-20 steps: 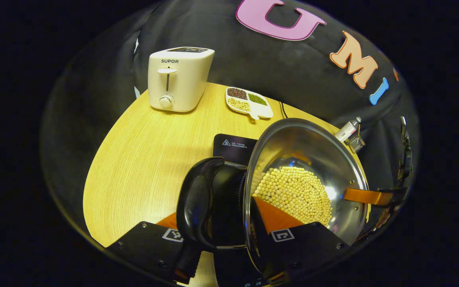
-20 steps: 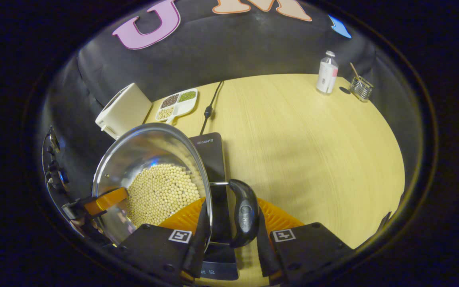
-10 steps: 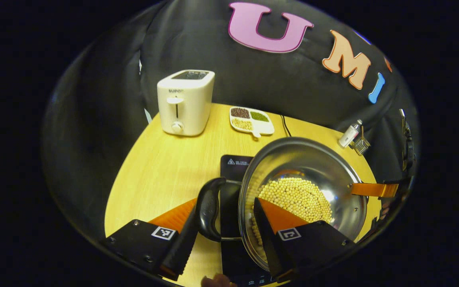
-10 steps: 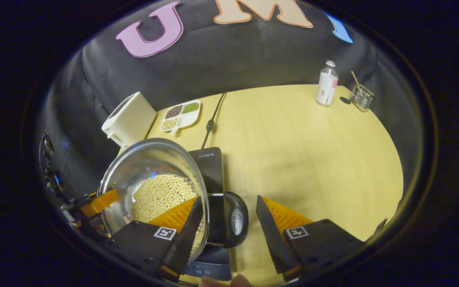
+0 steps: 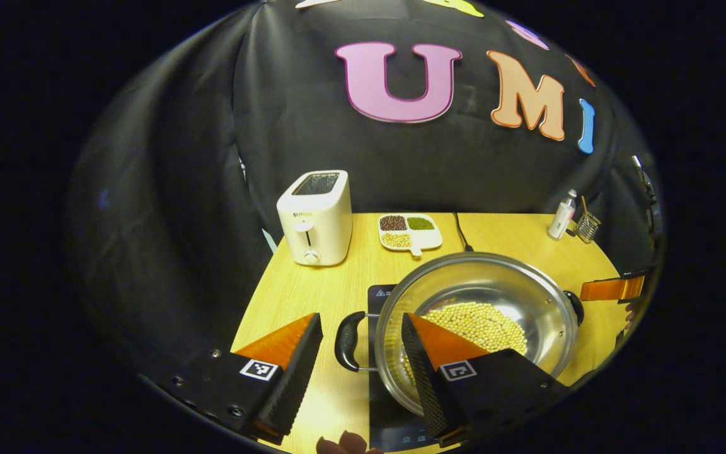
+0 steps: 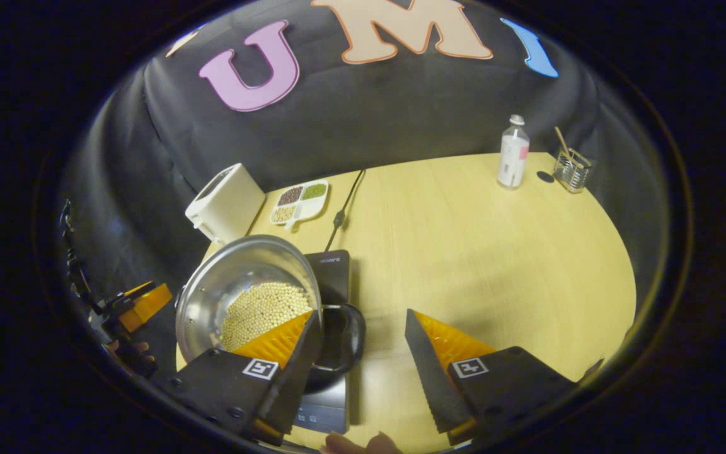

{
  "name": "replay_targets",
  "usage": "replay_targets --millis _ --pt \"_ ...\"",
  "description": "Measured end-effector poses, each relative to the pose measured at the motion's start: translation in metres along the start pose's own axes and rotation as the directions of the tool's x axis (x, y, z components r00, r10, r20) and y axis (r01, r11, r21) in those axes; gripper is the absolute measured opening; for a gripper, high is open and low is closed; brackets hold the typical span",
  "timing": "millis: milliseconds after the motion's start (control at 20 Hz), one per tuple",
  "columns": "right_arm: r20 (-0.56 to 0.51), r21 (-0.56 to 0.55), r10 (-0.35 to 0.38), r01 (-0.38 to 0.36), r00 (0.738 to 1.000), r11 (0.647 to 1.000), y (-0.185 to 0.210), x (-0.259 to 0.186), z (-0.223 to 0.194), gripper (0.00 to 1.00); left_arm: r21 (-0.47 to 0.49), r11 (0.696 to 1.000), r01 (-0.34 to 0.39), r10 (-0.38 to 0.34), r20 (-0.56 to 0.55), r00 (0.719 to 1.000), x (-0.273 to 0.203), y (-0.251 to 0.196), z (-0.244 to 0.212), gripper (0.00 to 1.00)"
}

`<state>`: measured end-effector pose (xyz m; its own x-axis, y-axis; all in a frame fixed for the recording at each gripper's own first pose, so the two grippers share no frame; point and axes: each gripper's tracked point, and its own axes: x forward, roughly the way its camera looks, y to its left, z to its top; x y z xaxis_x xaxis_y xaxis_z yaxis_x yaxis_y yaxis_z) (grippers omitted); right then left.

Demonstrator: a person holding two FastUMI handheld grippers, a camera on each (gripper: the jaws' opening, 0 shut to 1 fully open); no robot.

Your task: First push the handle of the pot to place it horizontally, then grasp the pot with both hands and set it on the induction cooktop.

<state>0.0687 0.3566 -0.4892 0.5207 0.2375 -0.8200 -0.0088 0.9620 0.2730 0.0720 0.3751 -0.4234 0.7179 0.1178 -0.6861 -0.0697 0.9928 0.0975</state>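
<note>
Item: pot (image 5: 483, 315), steel, part-filled with pale beans, sitting on the induction cooktop (image 5: 380, 294), its two handles lying roughly level, one to each side

Left gripper (image 5: 360, 353): I read its fingers as spread and empty, the pot's black left handle (image 5: 346, 332) in the gap between them, untouched

Right gripper (image 6: 363, 353): fingers likewise apart, holding nothing, right handle (image 6: 341, 340) just beside the inner finger

Judgement: placement looks done; I would draw each gripper straight back off its own handle
</note>
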Motion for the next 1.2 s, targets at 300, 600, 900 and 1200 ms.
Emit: replay_targets --millis 300,600,900,1200 --pt "0.139 -0.041 -0.017 0.023 0.990 0.999 -0.052 -0.053 0.031 0.84 -0.013 0.999 -0.048 0.050 0.134 0.990 -0.058 -0.052 0.043 0.82" --pt "0.321 -0.122 -0.040 0.083 0.946 0.989 -0.085 -0.124 0.067 0.93 0.009 1.000 -0.007 0.004 0.286 0.958 -0.123 -0.121 0.087 0.98" --pt "0.508 -0.129 -0.047 0.130 0.860 0.983 -0.091 -0.210 0.114 0.94 0.080 0.995 0.062 -0.089 0.394 0.915 -0.165 -0.178 0.135 0.98" --pt "0.584 -0.097 -0.057 0.139 0.810 0.985 -0.090 -0.295 0.121 0.94 0.028 0.993 0.117 -0.116 0.491 0.863 -0.234 -0.197 0.163 1.00"
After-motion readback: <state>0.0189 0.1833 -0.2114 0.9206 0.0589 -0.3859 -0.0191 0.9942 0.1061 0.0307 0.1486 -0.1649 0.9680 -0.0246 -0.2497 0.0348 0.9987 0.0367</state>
